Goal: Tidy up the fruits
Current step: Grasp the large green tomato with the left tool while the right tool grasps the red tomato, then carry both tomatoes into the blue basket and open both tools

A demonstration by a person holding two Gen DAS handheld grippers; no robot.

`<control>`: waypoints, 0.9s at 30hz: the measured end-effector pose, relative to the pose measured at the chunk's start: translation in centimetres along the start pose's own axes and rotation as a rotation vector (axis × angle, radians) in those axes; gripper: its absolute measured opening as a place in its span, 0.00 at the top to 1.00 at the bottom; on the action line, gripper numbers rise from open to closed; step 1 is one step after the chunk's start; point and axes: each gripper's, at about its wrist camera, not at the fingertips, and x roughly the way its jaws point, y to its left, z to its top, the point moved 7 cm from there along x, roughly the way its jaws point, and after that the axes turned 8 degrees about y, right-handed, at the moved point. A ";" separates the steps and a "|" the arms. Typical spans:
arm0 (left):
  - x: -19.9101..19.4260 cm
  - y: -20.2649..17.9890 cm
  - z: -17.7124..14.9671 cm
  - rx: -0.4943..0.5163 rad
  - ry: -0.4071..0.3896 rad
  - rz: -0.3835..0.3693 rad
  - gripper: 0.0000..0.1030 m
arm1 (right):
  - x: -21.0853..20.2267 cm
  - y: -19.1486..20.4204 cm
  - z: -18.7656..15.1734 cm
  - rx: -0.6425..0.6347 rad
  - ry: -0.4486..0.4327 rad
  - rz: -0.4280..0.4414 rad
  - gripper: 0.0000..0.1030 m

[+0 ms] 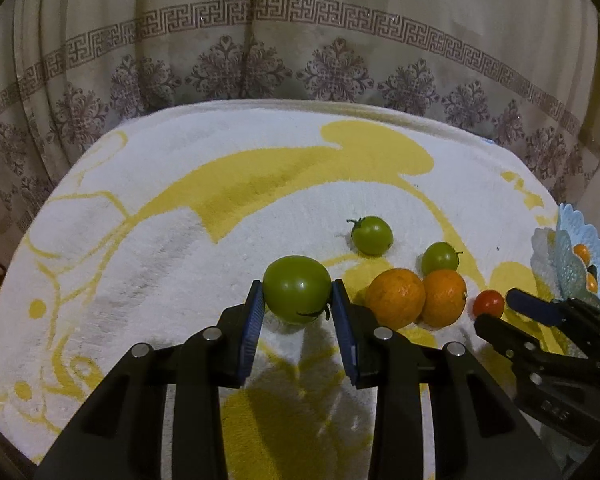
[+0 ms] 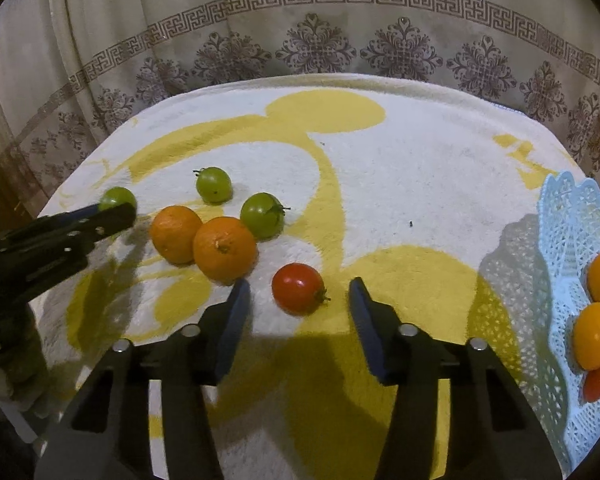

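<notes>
My left gripper (image 1: 298, 300) is shut on a big green tomato (image 1: 297, 289), its blue pads touching both sides; it also shows in the right wrist view (image 2: 118, 199). Two oranges (image 1: 395, 298) (image 1: 444, 297) lie right of it, with two smaller green tomatoes (image 1: 372, 235) (image 1: 440, 258) behind. My right gripper (image 2: 300, 292) is open with a red tomato (image 2: 298, 288) between its fingers, touching neither. The oranges (image 2: 175, 233) (image 2: 224, 249) and green tomatoes (image 2: 213, 185) (image 2: 262, 215) lie to its left. A light blue lace basket (image 2: 560, 240) at the right holds orange and red tomatoes (image 2: 594, 336).
The table wears a fluffy white and yellow cloth (image 2: 400, 168). A patterned curtain (image 2: 320, 40) hangs close behind the far edge. The basket rim (image 1: 576, 236) stands at the right edge in the left wrist view.
</notes>
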 end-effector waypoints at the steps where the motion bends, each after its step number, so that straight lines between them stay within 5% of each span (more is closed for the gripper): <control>1: -0.1 0.0 0.0 -0.001 -0.003 -0.001 0.67 | 0.3 -0.1 0.1 0.004 0.005 -0.001 0.54; 10: -0.4 0.6 0.0 -0.022 -0.010 0.007 0.67 | 0.7 0.0 0.0 -0.002 -0.001 -0.034 0.70; 27: -3.7 -1.7 0.4 0.009 -0.088 0.025 0.67 | -3.7 0.2 -1.2 0.042 -0.068 -0.007 0.72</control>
